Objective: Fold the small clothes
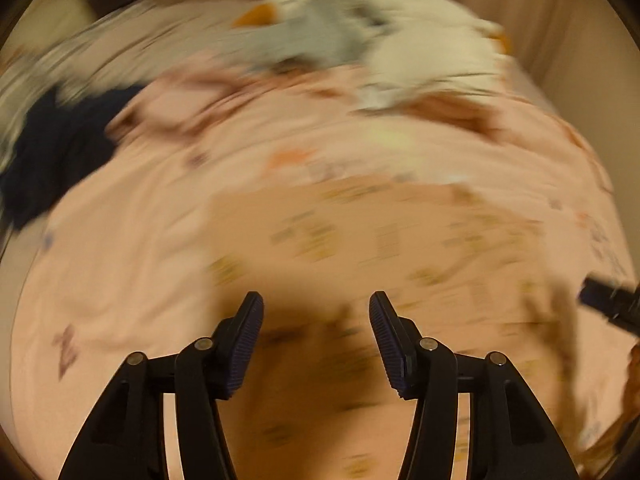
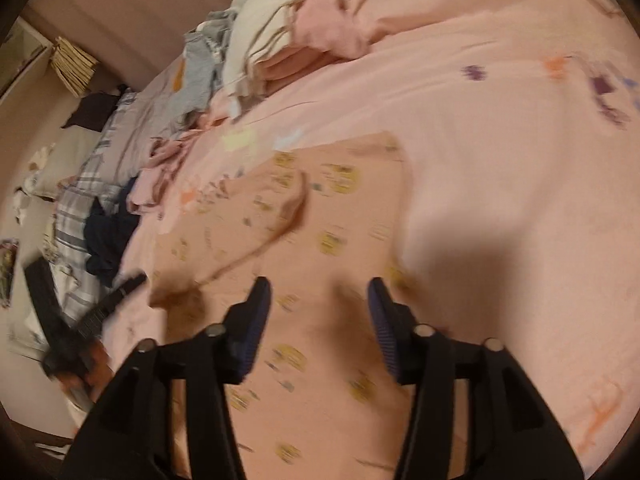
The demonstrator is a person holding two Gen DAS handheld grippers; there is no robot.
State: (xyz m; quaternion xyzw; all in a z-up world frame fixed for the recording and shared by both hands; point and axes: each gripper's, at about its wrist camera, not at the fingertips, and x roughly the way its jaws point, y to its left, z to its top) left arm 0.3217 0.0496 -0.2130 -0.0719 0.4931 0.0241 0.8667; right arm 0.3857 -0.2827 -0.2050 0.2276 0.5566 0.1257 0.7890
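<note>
Peach printed garment [image 2: 320, 216] is lying spread flat on the pink bed sheet [image 2: 500, 140]. We are holding the left tool [image 1: 316, 312] and right tool [image 2: 320, 296] above it, both spread, pinching nothing. Unfolded clothes pile [image 2: 260, 40] is sitting at the far edge, blurred.

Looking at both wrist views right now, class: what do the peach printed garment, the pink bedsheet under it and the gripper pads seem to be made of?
Peach printed garment: soft knit, probably cotton, matte; it drapes and folds over itself limply.
Pink bedsheet: thin woven cloth, matte; shallow wrinkles, printed motifs.
Gripper pads: likely rubber or soft plastic, dark blue; fine ribs show on the faces, mounted on black hard plastic arms.
</note>
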